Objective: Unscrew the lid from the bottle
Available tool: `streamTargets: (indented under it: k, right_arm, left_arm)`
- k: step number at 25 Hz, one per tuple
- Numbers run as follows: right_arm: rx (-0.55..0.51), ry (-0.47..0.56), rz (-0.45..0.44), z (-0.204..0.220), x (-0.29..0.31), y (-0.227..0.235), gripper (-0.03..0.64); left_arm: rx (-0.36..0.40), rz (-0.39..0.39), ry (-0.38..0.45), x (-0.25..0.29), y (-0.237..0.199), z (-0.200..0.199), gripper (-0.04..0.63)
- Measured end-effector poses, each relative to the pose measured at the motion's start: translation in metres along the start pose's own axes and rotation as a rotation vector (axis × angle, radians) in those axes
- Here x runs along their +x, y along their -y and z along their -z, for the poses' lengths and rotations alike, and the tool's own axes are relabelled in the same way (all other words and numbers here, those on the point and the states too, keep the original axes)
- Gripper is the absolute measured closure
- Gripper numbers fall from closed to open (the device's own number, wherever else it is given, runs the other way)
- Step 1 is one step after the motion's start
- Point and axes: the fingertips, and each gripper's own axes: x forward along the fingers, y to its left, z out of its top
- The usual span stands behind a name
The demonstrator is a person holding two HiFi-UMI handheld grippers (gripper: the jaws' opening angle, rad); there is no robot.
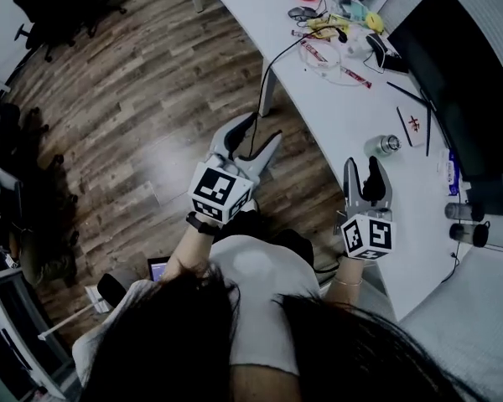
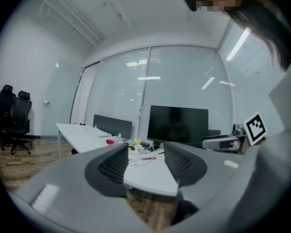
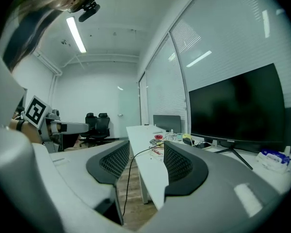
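Observation:
A small clear bottle (image 1: 383,146) with a silvery lid rests on the white desk (image 1: 335,107), in front of the monitor. My right gripper (image 1: 366,171) hovers at the desk's near edge, just short of the bottle, jaws open with nothing between them. My left gripper (image 1: 256,134) is held over the wood floor to the left of the desk, also open and empty. In the left gripper view the jaws (image 2: 144,161) frame the desk and floor only. The right gripper view (image 3: 145,161) looks along the desk edge; the bottle is not seen there.
A large dark monitor (image 1: 461,82) stands along the desk's right side. Cables, pens and small items (image 1: 335,28) clutter the far end. Two more bottles (image 1: 465,222) stand at the near right. A cable (image 1: 272,61) hangs off the desk edge. Office chairs (image 1: 63,7) stand across the floor.

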Motion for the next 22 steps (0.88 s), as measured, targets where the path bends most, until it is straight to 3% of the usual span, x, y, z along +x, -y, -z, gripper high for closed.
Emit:
streamTargets:
  k: [13,22]
  right_arm:
    - [0.051,-0.017,0.233,0.005,-0.018,0.069,0.365]
    - [0.125,0.011,0.366,0.01,-0.002,0.143,0.354]
  left_arm:
    - [-0.019,0.254,-0.03,0.068,0.039,0.01,0.307]
    - [0.014,0.451,-0.053,0.171,0.081,0.004,0.305]
